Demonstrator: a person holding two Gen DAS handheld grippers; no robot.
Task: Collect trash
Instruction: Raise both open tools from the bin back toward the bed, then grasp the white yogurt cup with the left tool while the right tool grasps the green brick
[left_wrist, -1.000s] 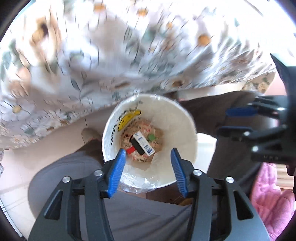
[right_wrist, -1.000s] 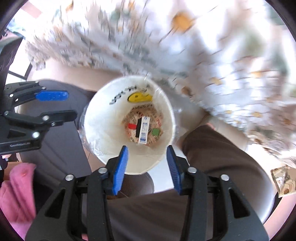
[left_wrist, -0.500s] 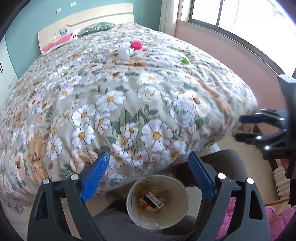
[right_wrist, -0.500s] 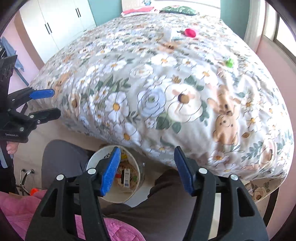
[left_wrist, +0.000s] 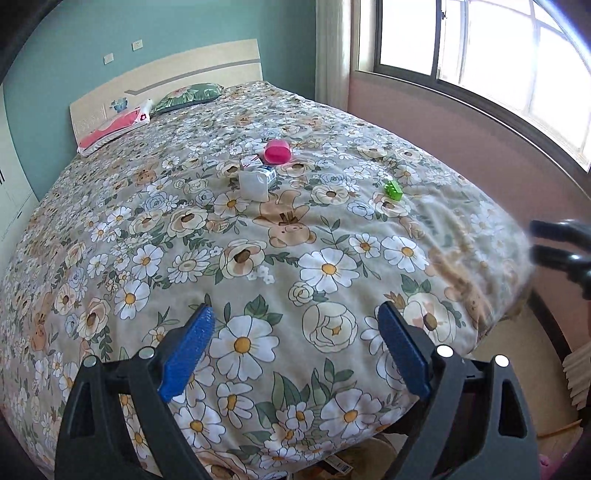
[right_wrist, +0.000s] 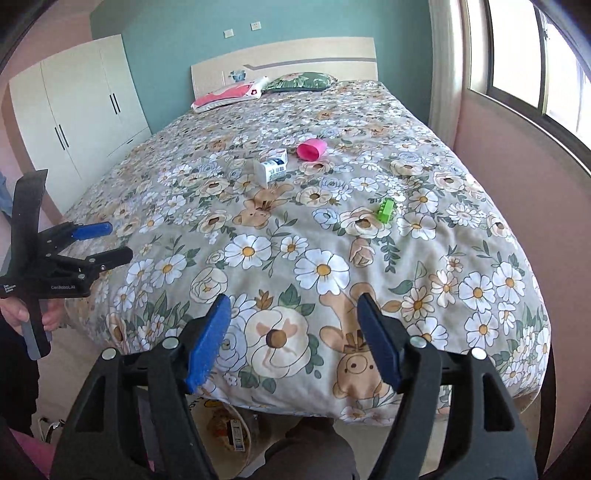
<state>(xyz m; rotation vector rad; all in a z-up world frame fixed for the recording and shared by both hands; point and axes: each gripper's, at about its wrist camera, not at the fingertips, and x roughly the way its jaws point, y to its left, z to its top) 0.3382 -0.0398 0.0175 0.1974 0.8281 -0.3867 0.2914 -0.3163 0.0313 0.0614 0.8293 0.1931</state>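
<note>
While the pink cup (left_wrist: 277, 151), white carton (left_wrist: 255, 179) and green toy block (left_wrist: 393, 189) lie well ahead of both grippers on the floral bedspread (left_wrist: 184, 236), the trash bin (right_wrist: 225, 428) sits below the right gripper (right_wrist: 293, 338). Both it and the left gripper (left_wrist: 295, 350) hover spread wide, holding nothing.

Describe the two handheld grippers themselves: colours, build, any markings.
Both are black plastic clamp-style frames with silver pivot screws and two fingers carrying ribbed blue pads. The left gripper and right gripper look alike. Seen from the right wrist, the left one bears small white lettering on its side and a flat black-and-grey handle. No cables are visible.
</note>
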